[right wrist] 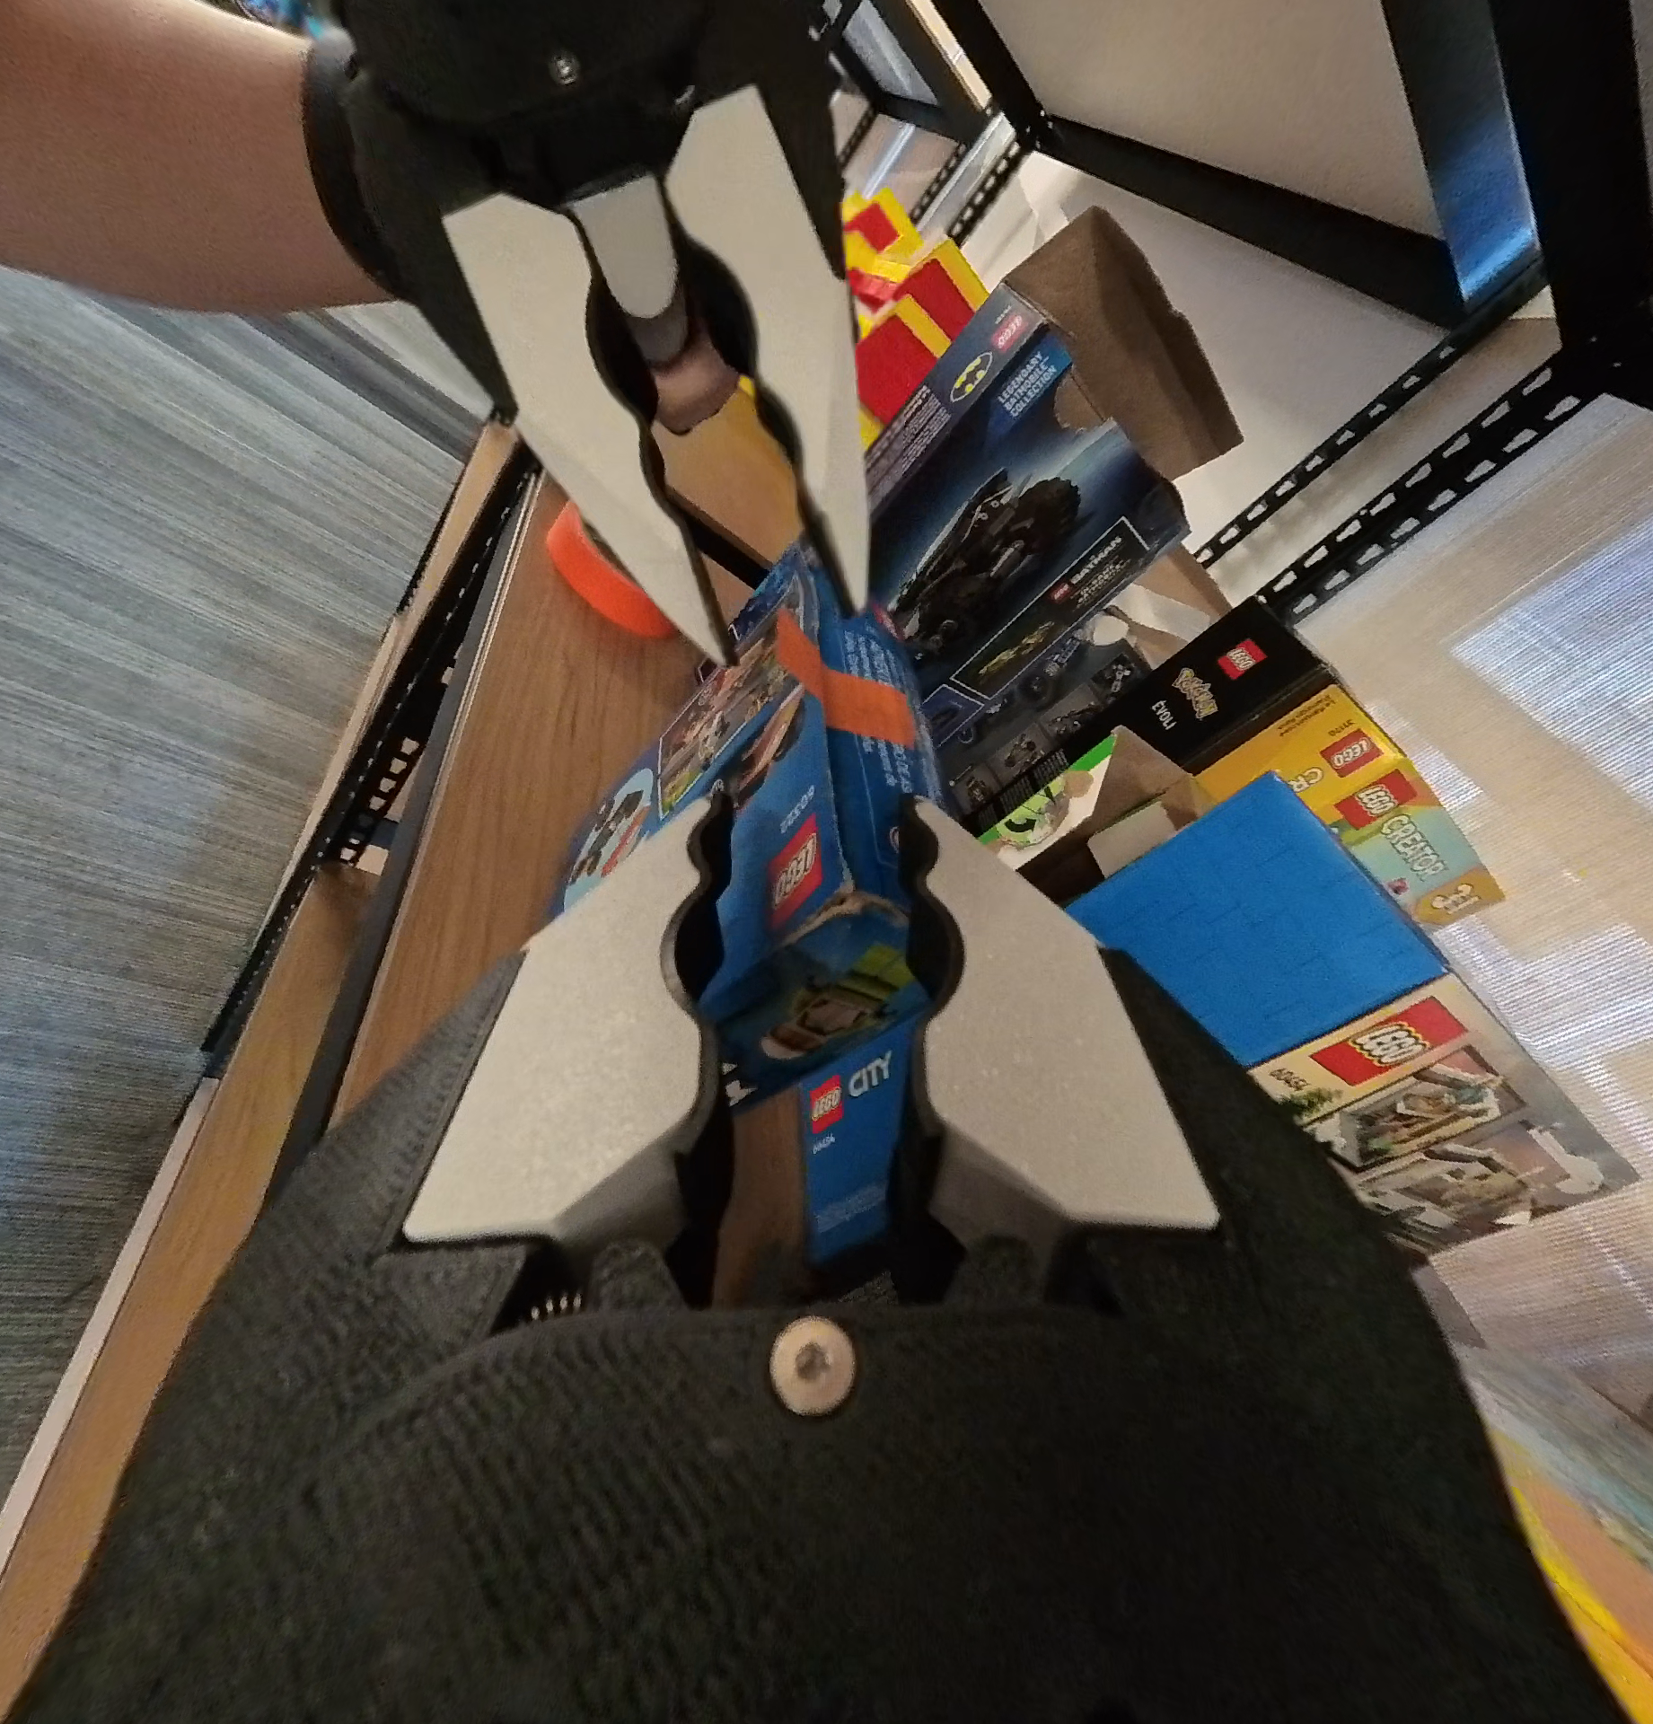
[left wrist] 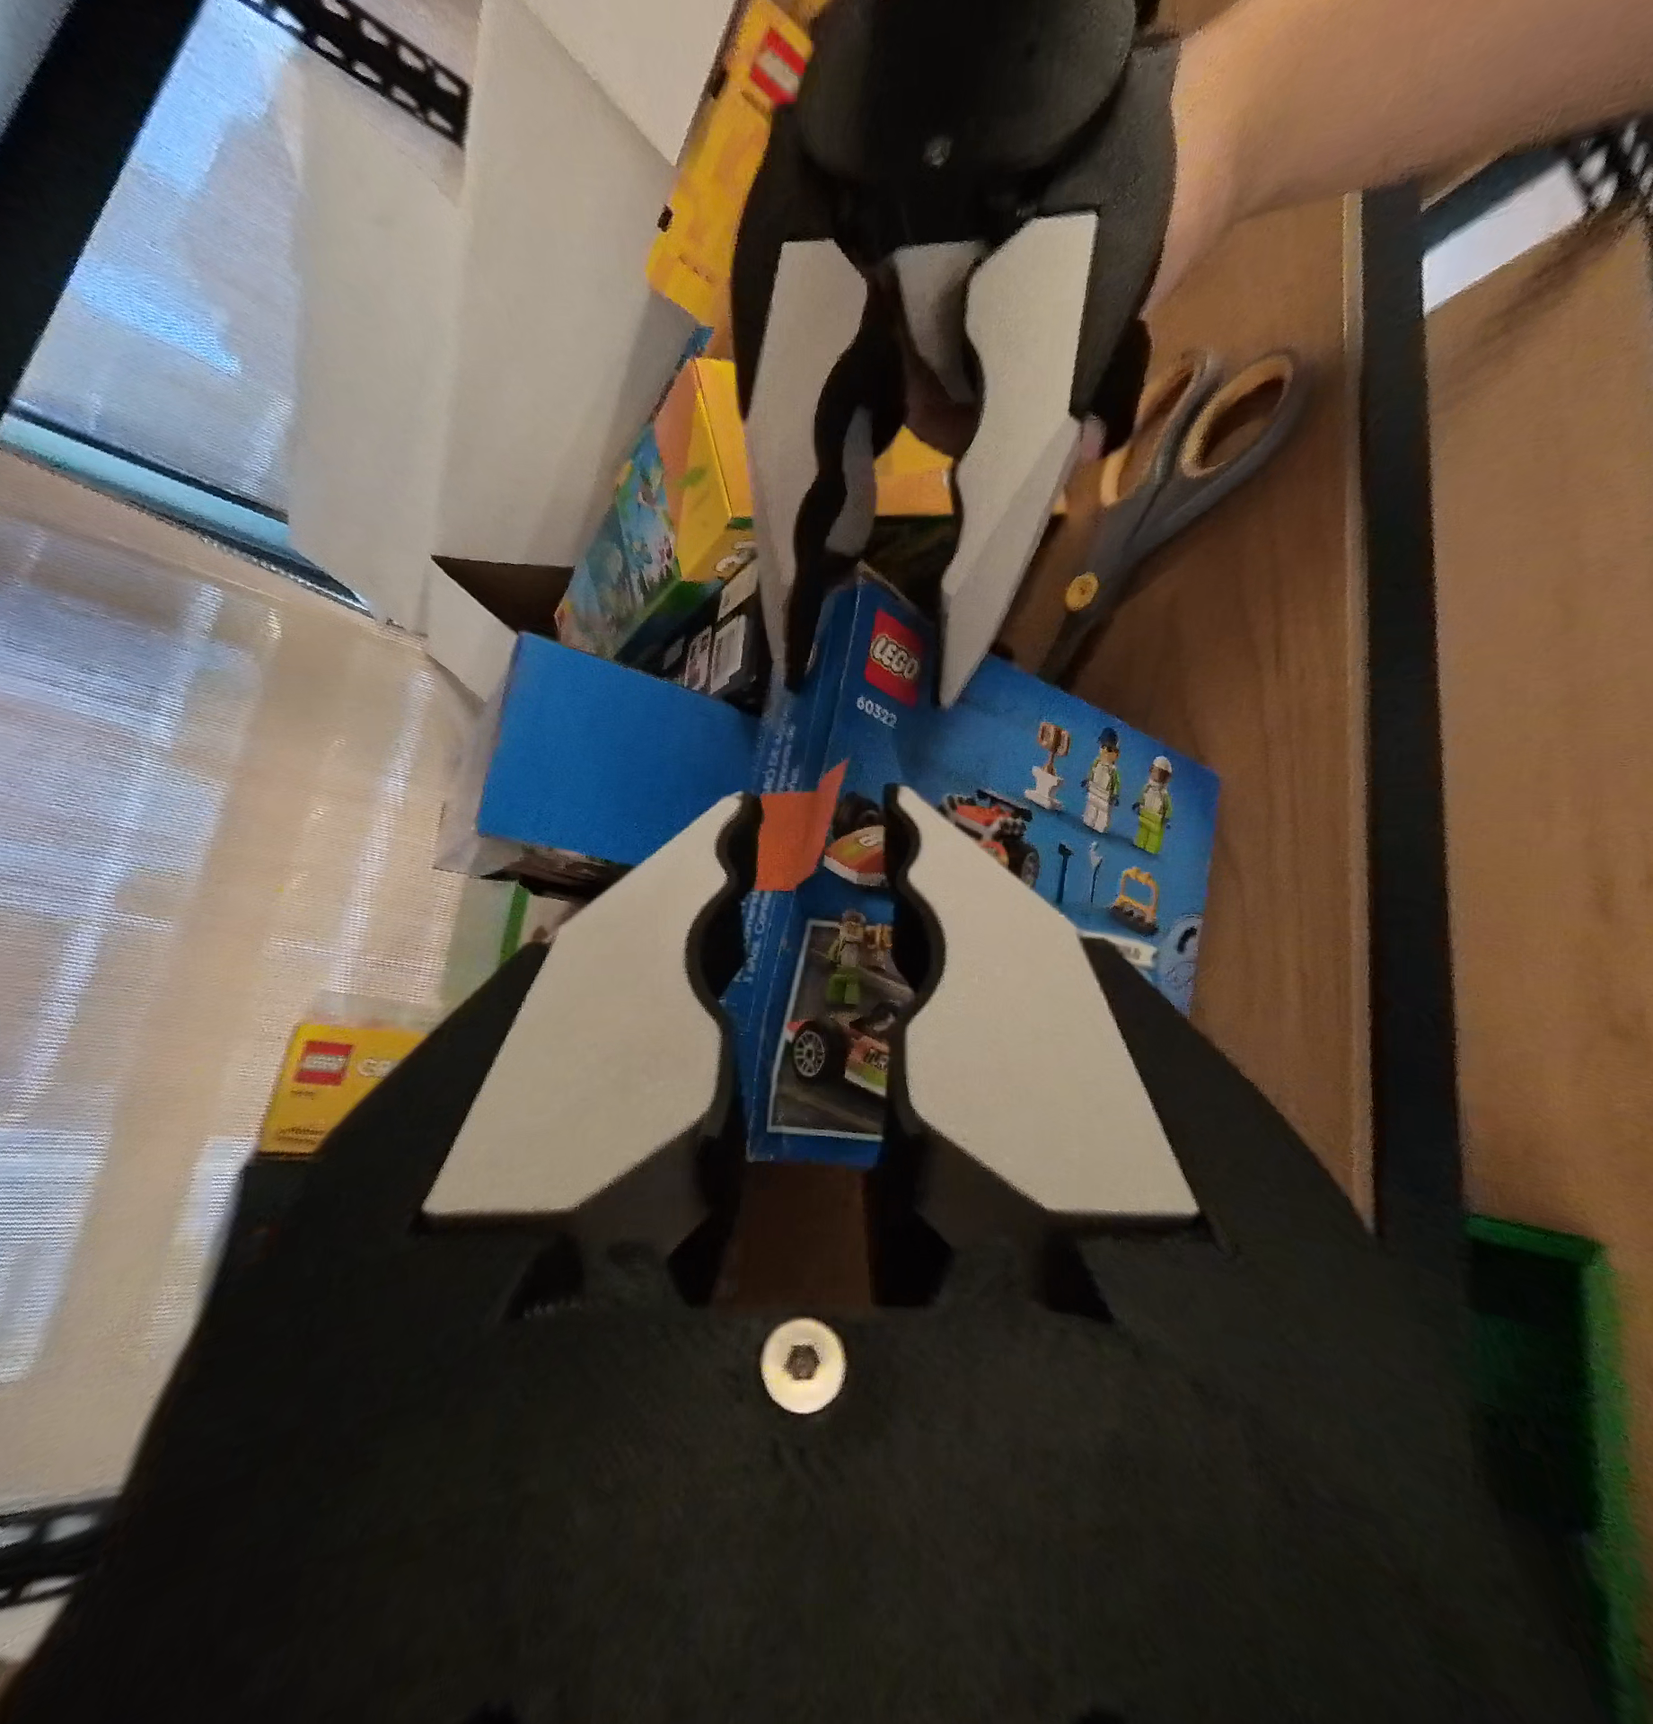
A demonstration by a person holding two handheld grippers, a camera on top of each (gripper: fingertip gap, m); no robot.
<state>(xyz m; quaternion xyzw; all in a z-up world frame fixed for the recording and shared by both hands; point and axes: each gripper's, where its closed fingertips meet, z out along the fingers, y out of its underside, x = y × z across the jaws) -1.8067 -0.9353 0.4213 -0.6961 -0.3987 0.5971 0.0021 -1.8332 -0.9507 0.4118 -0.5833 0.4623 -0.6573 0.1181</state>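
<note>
A small blue toy box (left wrist: pixel 990 756) with a strip of orange tape (left wrist: pixel 790 840) over one edge is held in the air between both grippers. My left gripper (left wrist: pixel 818 802) is shut on its near end, fingers pressed on the two narrow sides. My right gripper (left wrist: pixel 869 690) comes in from above and clamps the far end. In the right wrist view the right gripper (right wrist: pixel 813 807) is shut on the same blue box (right wrist: pixel 794 868), the orange tape (right wrist: pixel 850 700) lies farther along it, and the left gripper (right wrist: pixel 790 630) grips the opposite end.
A wooden shelf (left wrist: pixel 1270 746) in a black metal frame (left wrist: pixel 1401 653) carries grey scissors (left wrist: pixel 1167 466) and an orange tape roll (right wrist: pixel 608 578). Several toy boxes are stacked behind: a dark one (right wrist: pixel 1018 522), a blue-topped one (right wrist: pixel 1242 914), yellow ones (left wrist: pixel 337 1073). A person's hand (left wrist: pixel 1363 112) holds the right gripper.
</note>
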